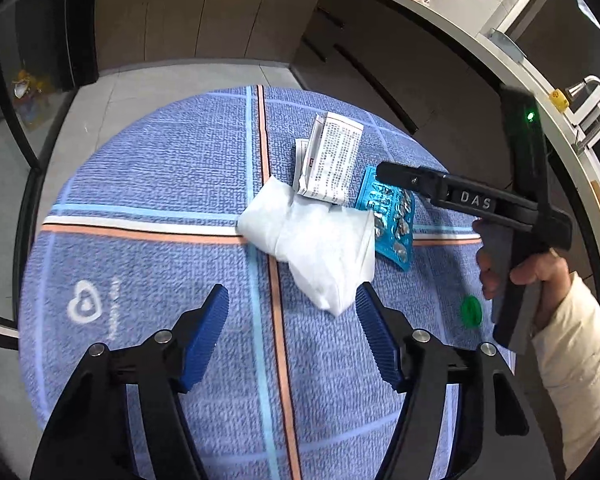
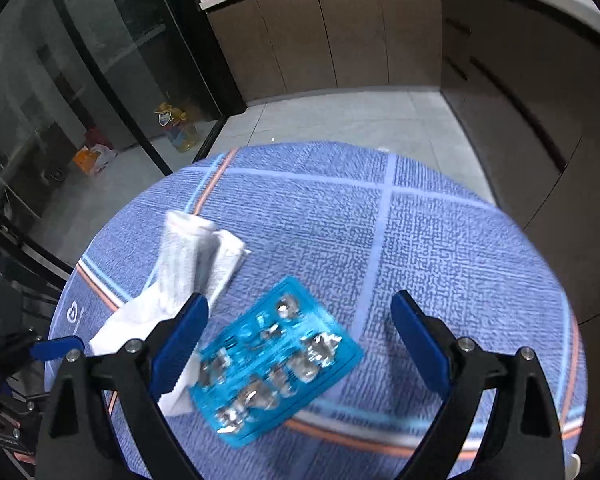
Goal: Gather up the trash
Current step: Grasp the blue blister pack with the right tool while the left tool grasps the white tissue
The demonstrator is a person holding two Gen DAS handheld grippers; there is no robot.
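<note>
Blister pack [image 2: 276, 360] flat on blue tabletop [image 2: 440, 240], lower centre of right wrist view, long axis diagonal, between right gripper [image 2: 300, 340] fingers, spread, ungrasped. Left gripper [image 1: 292, 320] released, nearer tissue [image 1: 320, 248].

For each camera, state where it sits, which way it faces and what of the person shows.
Left wrist: on the left hand-held gripper, angled down at the tissue; right hand-held gripper, hand and sleeve show.
Right wrist: on the right hand-held gripper, angled down at the blister pack; no hand shows.
Shared: tissue, blister pack, leaflet, table.
</note>
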